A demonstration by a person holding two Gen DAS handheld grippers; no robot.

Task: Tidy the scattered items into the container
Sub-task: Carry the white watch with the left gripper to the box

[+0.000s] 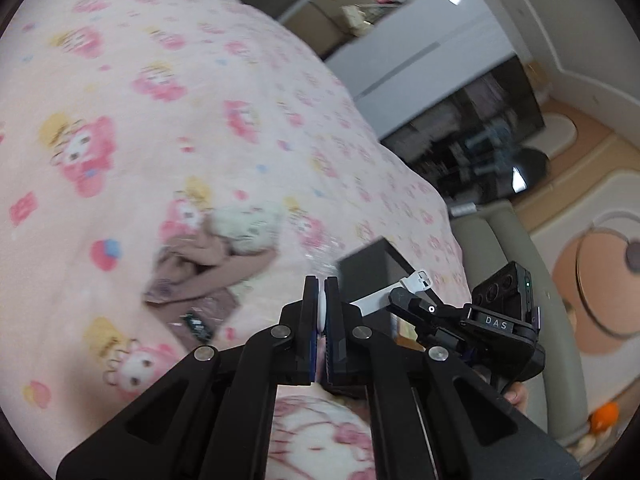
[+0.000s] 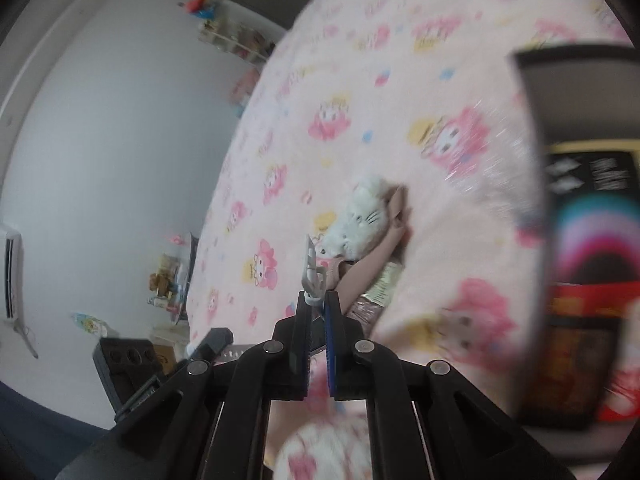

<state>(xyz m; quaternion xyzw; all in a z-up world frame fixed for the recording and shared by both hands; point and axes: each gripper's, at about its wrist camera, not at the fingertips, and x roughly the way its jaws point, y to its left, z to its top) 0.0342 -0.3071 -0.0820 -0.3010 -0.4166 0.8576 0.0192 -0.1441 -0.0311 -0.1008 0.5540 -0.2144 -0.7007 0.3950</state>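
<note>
Both grippers hold one white watch-like strap over a pink cartoon-print bedspread (image 1: pixel 160 80). My left gripper (image 1: pixel 321 304) is shut on its round white part. My right gripper (image 2: pixel 318 308) is shut on the strap's other end; the white strap (image 2: pixel 311 268) sticks up past its fingertips. In the left wrist view the strap (image 1: pixel 400 290) runs right to the other gripper's tip (image 1: pixel 408 304). A black open-topped box (image 1: pixel 372 268) stands just behind; it looms large at the right of the right wrist view (image 2: pixel 580 240). A white plush cat (image 2: pixel 362 216) lies on brown cloth (image 1: pixel 200 272).
The bed's right edge drops to a grey padded rail (image 1: pixel 520 280) and a patterned floor mat (image 1: pixel 592 280). A dark cabinet (image 1: pixel 480 132) stands beyond. A small dark packet (image 1: pixel 198 326) lies near the cloth. A white wall (image 2: pixel 100 160) with shelves of toys is left of the bed.
</note>
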